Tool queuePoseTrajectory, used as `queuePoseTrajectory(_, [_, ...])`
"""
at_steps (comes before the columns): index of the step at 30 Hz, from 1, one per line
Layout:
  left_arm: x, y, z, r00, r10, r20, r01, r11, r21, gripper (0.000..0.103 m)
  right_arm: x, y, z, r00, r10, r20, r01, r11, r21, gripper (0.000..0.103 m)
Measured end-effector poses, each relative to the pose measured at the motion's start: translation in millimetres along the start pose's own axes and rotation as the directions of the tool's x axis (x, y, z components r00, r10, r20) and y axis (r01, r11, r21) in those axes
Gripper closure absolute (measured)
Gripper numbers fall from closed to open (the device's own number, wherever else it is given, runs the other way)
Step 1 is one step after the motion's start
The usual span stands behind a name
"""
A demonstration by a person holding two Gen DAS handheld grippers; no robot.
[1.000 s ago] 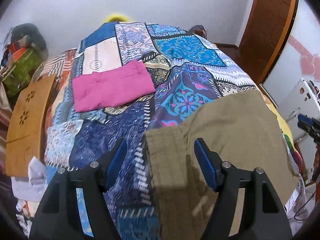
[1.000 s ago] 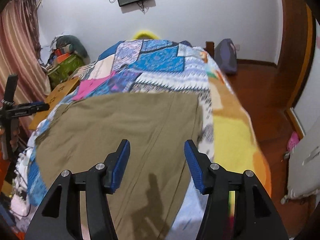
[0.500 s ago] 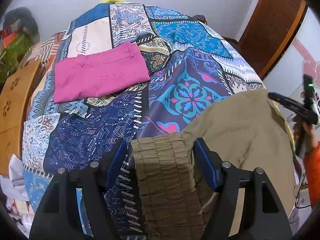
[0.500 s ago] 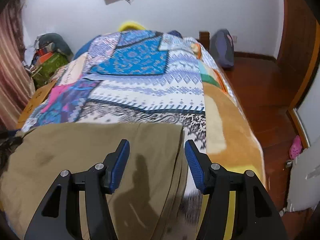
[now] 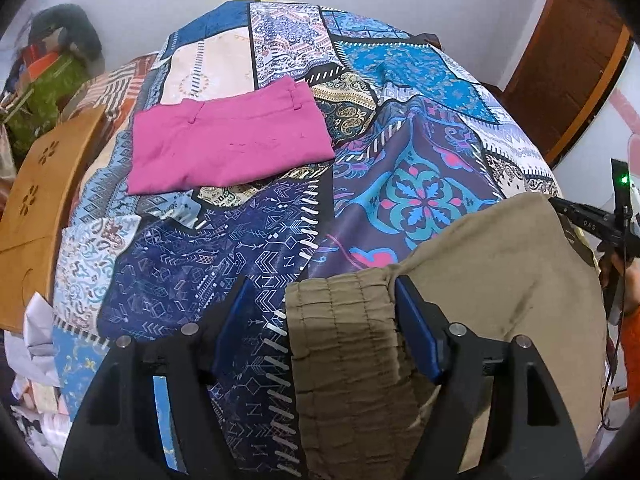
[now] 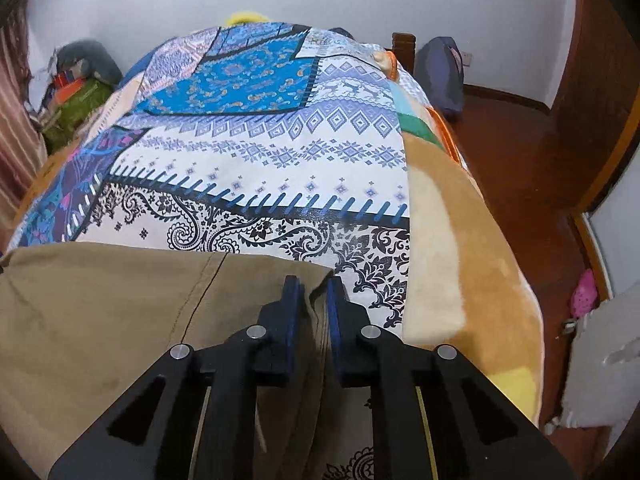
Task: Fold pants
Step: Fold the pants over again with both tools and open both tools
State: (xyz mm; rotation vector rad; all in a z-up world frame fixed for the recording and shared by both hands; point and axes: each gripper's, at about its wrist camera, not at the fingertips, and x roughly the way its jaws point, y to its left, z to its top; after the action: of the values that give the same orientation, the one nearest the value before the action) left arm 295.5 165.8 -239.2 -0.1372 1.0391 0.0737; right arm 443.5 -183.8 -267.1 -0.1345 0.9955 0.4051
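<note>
In the left wrist view, at nine o'clock, we see a wooden board (image 5: 38, 196) leaning at the bedside. At eleven o'clock a folded pink garment (image 5: 228, 140) lies flat on the patchwork bedspread (image 5: 416, 196). At six o'clock our left gripper (image 5: 320, 320) stands spread wide: the gathered waistband (image 5: 340, 328) of the khaki pants (image 5: 500, 280) sits between its fingers, the right pad against the cloth's edge and the left pad apart from it over bare bedspread. The pants spread from six o'clock towards three o'clock, where a hand (image 5: 624, 276) carries the other tool.

In the right wrist view, the pants (image 6: 100, 300) cover seven to six o'clock, lying flat on the bedspread (image 6: 280, 160). At six o'clock our right gripper (image 6: 312, 292) is pressed together, pinching the corner of the pants' edge between its blue pads. At three o'clock the wooden floor (image 6: 520, 152) runs beside the bed.
</note>
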Motion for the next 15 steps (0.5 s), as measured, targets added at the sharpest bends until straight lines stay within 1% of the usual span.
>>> queuePoseTrajectory(1, [-4.3, -2.0, 0.6, 1.000, 0.009, 0.004, -0.009, 1.000, 0.011, 0.031, -3.9, 1.7, 2.0, 1.000, -0.016, -0.014, 0.016, 1.000, -0.002, 0.087])
queuePoseTrajectory(2, [-11.3, -5.5, 0.6, 1.000, 0.021, 0.013, -0.021, 0.999, 0.029, 0.031, -7.8, 3.1, 4.0, 0.999, -0.020, -0.028, 0.020, 1.000, 0.002, 0.086])
queuePoseTrajectory(3, [-20.1, -10.3, 0.1, 0.999, 0.030, 0.031, -0.031, 0.998, 0.053, 0.031, -15.8, 4.7, 5.2, 1.000, -0.007, -0.030, 0.007, 1.000, 0.014, 0.085])
queuePoseTrajectory(4, [-29.9, -15.7, -1.2, 0.998, 0.028, 0.052, -0.032, 0.996, 0.079, 0.031, -26.9, 7.3, 6.3, 1.000, 0.023, -0.015, -0.022, 0.999, 0.031, 0.080])
queuePoseTrajectory(5, [-39.0, -20.8, -3.0, 0.998, 0.015, 0.069, -0.022, 0.995, 0.100, 0.031, -41.8, 12.0, 5.8, 0.998, 0.059, 0.009, -0.059, 0.997, 0.043, 0.070])
queuePoseTrajectory(7, [-51.1, -30.0, -6.4, 0.996, -0.010, 0.084, -0.001, 0.992, 0.127, 0.031, -63.5, 24.9, 4.7, 0.993, 0.107, 0.053, -0.109, 0.994, 0.031, 0.059])
queuePoseTrajectory(9, [-56.1, -39.3, -10.3, 0.996, -0.027, 0.080, 0.015, 0.989, 0.148, 0.031, -83.7, 48.8, 1.7, 0.983, 0.163, 0.080, -0.162, 0.987, -0.023, 0.059])
queuePoseTrajectory(11, [-56.0, -46.8, -14.9, 0.997, -0.044, 0.069, 0.032, 0.987, 0.159, 0.031, -91.7, 70.1, -1.1, 0.975, 0.209, 0.072, -0.205, 0.977, -0.062, 0.055])
queuePoseTrajectory(12, [-54.2, -49.8, -17.5, 0.997, -0.049, 0.061, 0.039, 0.986, 0.161, 0.031, -93.4, 84.2, -3.7, 0.967, 0.248, 0.057, -0.244, 0.967, -0.077, 0.054])
queuePoseTrajectory(14, [-47.9, -54.2, -23.8, 0.997, -0.065, 0.037, 0.058, 0.985, 0.162, 0.031, -90.2, 102.7, -9.1, 0.953, 0.303, 0.023, -0.300, 0.950, -0.089, 0.047])
queuePoseTrajectory(15, [-43.6, -56.1, -27.5, 0.998, -0.066, 0.019, 0.062, 0.984, 0.164, 0.031, -84.0, 115.1, -13.9, 0.945, 0.327, -0.009, -0.326, 0.940, -0.100, 0.047])
